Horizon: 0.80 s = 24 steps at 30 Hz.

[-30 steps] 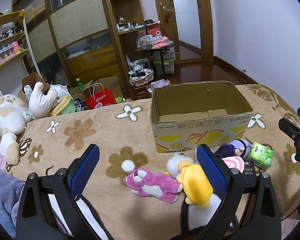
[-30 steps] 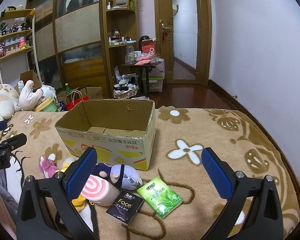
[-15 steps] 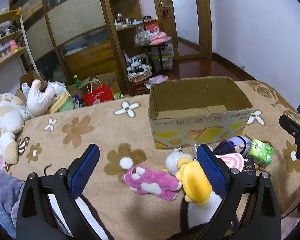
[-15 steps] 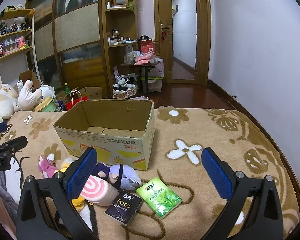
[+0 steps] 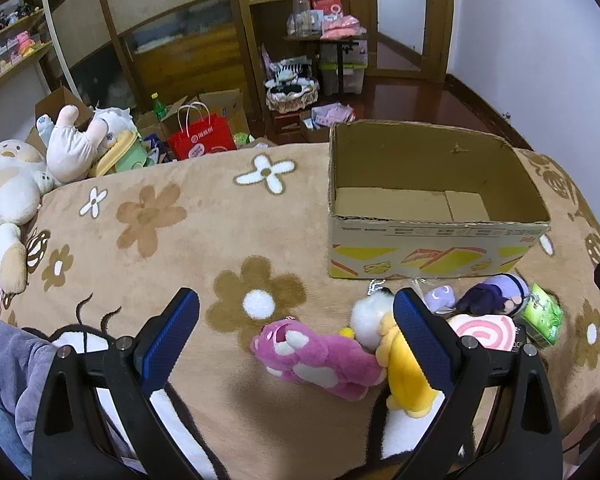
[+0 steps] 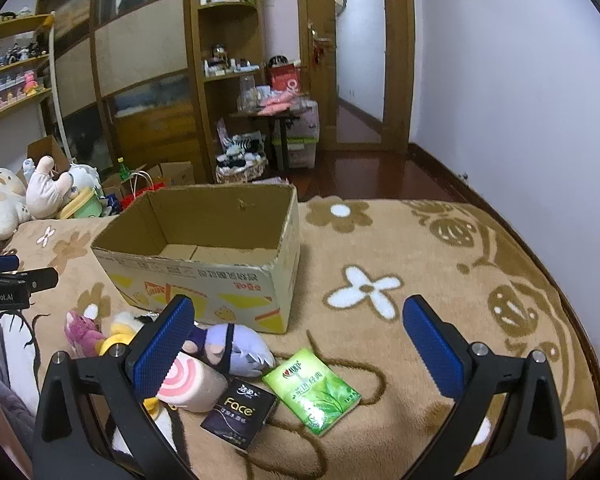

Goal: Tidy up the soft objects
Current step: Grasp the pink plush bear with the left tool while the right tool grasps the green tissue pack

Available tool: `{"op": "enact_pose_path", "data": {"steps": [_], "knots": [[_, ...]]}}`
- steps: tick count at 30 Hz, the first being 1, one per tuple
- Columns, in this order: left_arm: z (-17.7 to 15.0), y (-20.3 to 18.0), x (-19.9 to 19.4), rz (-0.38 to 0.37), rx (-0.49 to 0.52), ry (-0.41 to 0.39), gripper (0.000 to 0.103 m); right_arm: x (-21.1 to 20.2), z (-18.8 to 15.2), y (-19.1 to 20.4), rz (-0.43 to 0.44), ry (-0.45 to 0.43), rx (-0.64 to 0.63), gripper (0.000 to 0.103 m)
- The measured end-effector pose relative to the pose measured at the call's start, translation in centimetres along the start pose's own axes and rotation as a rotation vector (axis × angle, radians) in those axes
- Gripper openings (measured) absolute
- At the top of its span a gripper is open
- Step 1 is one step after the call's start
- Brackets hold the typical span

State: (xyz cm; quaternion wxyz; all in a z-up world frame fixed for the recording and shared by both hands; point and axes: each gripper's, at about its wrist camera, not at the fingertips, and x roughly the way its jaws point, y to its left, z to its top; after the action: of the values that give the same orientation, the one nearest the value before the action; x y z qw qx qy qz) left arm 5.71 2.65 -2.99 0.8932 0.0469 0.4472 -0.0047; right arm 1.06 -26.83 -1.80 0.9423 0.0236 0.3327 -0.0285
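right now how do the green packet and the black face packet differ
The green packet is bright green with a leaf print; the black Face packet is dark with pale lettering. The green one lies to the right, clear of the toys; the black one lies against the pink swirl plush. Both are flat soft packs lying on the blanket, outside the box.

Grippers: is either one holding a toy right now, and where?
Nothing is held. The left gripper and the right gripper are both open above the blanket.
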Motion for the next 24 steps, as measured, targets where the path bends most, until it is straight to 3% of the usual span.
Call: {"op": "enact_pose_path", "data": {"steps": [7,24], "knots": [[0.8,-0.1,2.9,-0.001,-0.019,0.139,0.097,2.3,-0.3,-1.2,0.001,0.108,0.068,0.103],[0.8,-0.6,9.3,-0.051,-0.077,0.326,0.097,9.1,-2.9,-2.4,-0.026,0.384,0.108,0.103]]}}
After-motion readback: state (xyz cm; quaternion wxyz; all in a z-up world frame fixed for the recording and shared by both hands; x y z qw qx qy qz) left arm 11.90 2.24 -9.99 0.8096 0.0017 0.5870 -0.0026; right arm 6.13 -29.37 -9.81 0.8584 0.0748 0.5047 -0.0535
